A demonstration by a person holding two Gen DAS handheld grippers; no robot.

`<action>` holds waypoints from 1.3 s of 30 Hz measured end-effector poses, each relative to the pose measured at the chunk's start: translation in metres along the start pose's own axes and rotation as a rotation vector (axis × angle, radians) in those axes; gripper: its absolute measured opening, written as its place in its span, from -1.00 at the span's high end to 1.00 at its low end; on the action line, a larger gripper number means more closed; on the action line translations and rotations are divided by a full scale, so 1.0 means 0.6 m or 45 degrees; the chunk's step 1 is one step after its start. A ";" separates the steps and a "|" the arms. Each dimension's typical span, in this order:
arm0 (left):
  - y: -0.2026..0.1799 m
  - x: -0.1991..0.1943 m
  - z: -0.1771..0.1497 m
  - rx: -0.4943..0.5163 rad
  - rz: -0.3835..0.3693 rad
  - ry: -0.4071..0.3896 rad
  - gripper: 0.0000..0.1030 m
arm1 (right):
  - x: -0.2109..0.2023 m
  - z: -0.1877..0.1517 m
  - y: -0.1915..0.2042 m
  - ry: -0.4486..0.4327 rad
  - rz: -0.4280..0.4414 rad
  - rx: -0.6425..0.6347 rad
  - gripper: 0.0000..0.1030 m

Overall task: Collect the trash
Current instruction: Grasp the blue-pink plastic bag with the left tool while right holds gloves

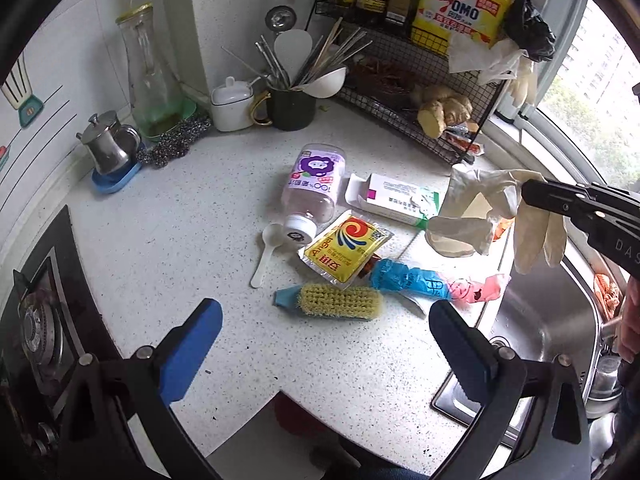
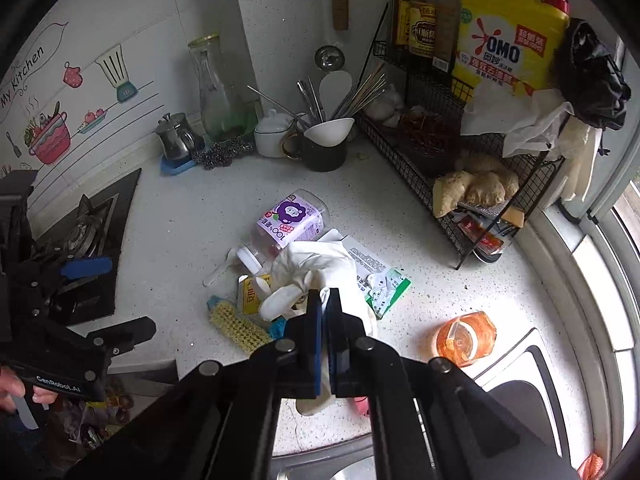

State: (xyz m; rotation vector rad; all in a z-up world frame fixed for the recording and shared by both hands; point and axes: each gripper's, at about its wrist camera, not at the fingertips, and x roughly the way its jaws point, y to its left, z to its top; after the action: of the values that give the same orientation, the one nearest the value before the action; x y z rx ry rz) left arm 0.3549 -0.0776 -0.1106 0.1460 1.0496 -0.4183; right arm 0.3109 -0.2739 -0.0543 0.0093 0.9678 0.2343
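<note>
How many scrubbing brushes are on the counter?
1. The yellow-bristled scrub brush lies on the white counter, in front of the yellow packet, near the sink. More could be hidden under the clutter.

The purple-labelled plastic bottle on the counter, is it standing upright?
No, the purple-labelled plastic bottle lies on its side, white cap toward the white plastic spoon.

Speckled, smooth white stone-like counter (image 1: 192,216); glossy steel sink (image 1: 548,320) at four o'clock; thin, limp rubbery glove (image 1: 480,216); matt plastic-bristled brush (image 1: 340,300); black wire rack (image 1: 440,120) at one o'clock.
</note>
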 end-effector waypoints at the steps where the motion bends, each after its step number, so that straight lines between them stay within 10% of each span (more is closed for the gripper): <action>1: -0.005 -0.004 0.001 0.013 -0.010 -0.006 -0.99 | -0.011 -0.003 -0.002 -0.012 0.000 0.011 0.96; 16: -0.094 0.030 0.017 0.308 -0.201 0.069 -0.99 | -0.073 -0.086 -0.039 -0.007 -0.067 0.226 0.96; 39: -0.236 0.313 0.046 0.955 -0.233 0.379 -0.99 | 0.111 -0.153 -0.159 0.277 -0.040 0.406 0.96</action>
State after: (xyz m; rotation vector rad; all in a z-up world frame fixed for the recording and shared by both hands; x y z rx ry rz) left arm 0.4009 -0.2653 -0.2478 0.8035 1.1571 -0.9682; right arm 0.2906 -0.3624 -0.1719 0.2654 1.2129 0.0501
